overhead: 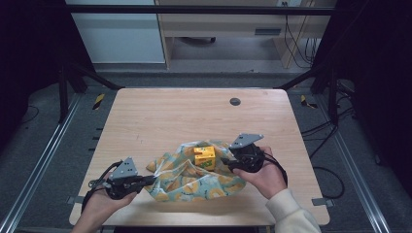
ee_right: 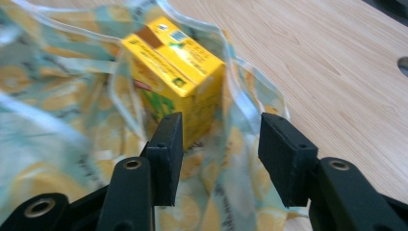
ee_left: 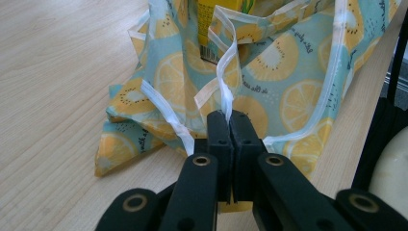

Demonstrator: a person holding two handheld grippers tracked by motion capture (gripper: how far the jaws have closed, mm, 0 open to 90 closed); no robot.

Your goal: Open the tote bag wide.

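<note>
My left claw (ee_left: 226, 120) is pinched tight on the white-edged hem of the fruit-print fabric bag (overhead: 189, 177), jaws closed together with only that thin strip between them, and the bag lies crumpled on the wooden worktop (overhead: 160, 116), near my edge of it. My right claw (ee_right: 219, 144) sits with its jaws apart, hovering at the bag's opening, holding nothing, with the yellow juice carton (ee_right: 175, 72) standing just beyond them inside the cloth. In the high view I see the carton (overhead: 204, 157) poking up out of the folds between my two hands. Here's what worries me: the grip on that hem is narrow, so if I tug hard the trim could slide out of the jaws and the mouth of the bag would collapse over the carton. The carton looks tilted and propped only by loose cloth, so pulling the fabric sideways would likely topple it. And if I close the right claw from here, I reckon it may catch a fold of bag along with the carton, or squeeze the soft box enough to dent it. The bag's near edge lies close to the worktop's front rim, too, so a drag toward me risks pulling it over.
</note>
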